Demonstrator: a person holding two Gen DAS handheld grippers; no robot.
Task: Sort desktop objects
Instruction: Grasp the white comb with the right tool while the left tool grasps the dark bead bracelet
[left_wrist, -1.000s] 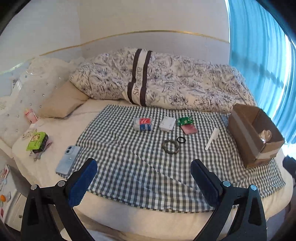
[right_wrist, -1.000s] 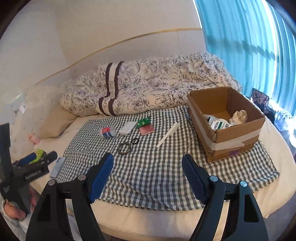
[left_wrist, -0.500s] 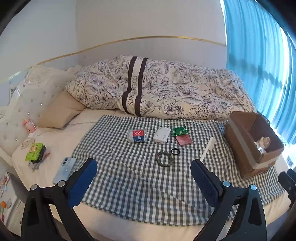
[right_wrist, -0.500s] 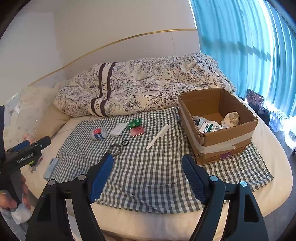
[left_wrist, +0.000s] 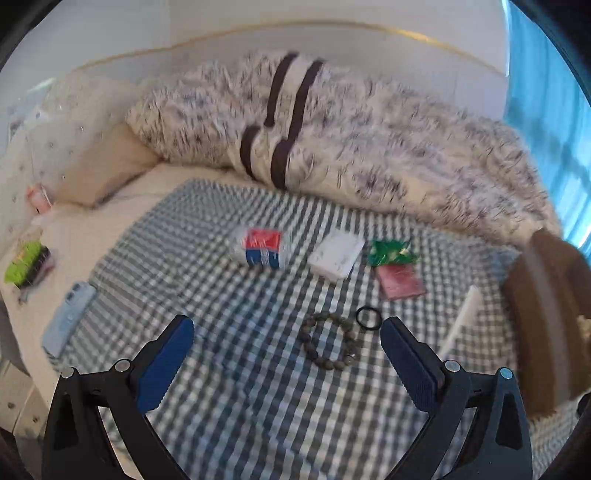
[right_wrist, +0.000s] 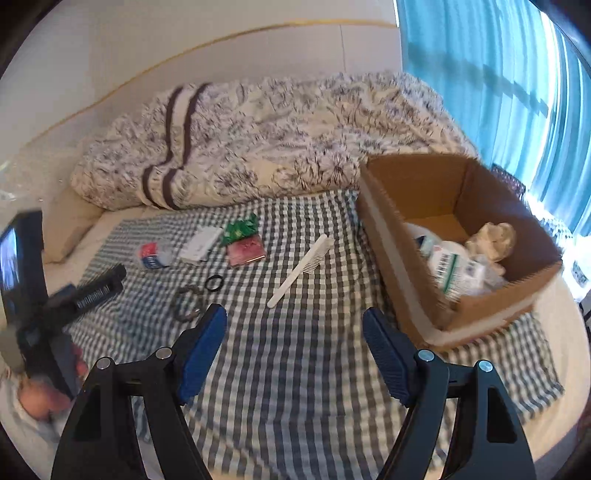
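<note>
Holding both tools: we keep the left gripper (left_wrist: 286, 334) and the right gripper (right_wrist: 294, 325) wide apart, nothing between the blue pads.
Bead bracelet (left_wrist: 327, 341): between the left fingers, at 12 o'clock, lying on the checked cloth (left_wrist: 229, 295).
Black ring (left_wrist: 368, 318): touching the bracelet at its 1 o'clock.
White comb (right_wrist: 301, 269): at 12 o'clock from the right gripper.
Cardboard box (right_wrist: 491, 299): at 2 o'clock, some packages inside.

Two wrist views over a bed.
Left nearer, facing the checked cloth (left_wrist: 229, 387); right further back, sharing it (right_wrist: 295, 369).
</note>
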